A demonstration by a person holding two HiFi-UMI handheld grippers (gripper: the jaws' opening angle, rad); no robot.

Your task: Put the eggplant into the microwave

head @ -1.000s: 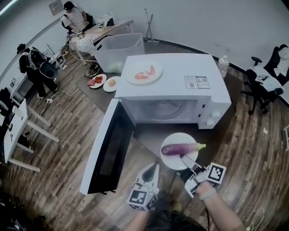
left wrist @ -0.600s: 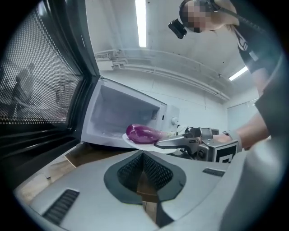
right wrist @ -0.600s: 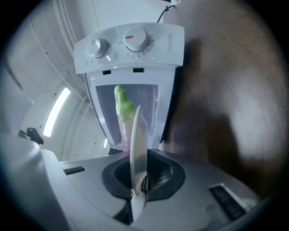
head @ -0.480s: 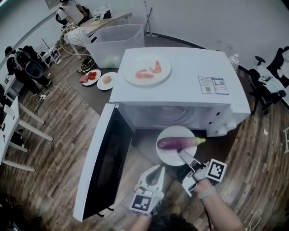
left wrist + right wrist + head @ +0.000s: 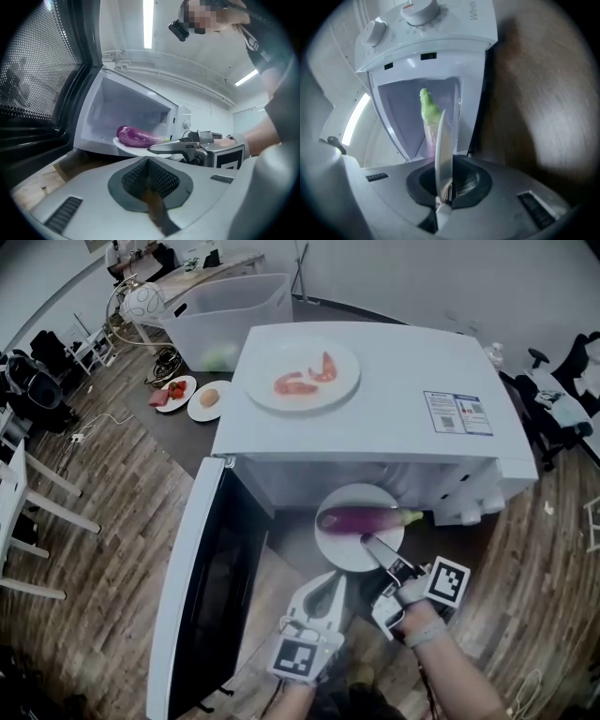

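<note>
A purple eggplant with a green stem lies on a white plate. My right gripper is shut on the plate's near rim and holds it level at the mouth of the open white microwave. In the right gripper view the plate shows edge-on between the jaws, with the eggplant's stem behind it. In the left gripper view the eggplant sits just at the cavity opening. My left gripper hangs shut and empty, to the left of the right one and below the plate.
The microwave door swings wide open to the left. A plate of red food rests on the microwave's top. Behind stand a clear bin and two small plates. A bottle and an office chair are at right.
Both grippers have moved forward toward the microwave. The plate with the eggplant has gone from the table in front to the cavity's mouth.
</note>
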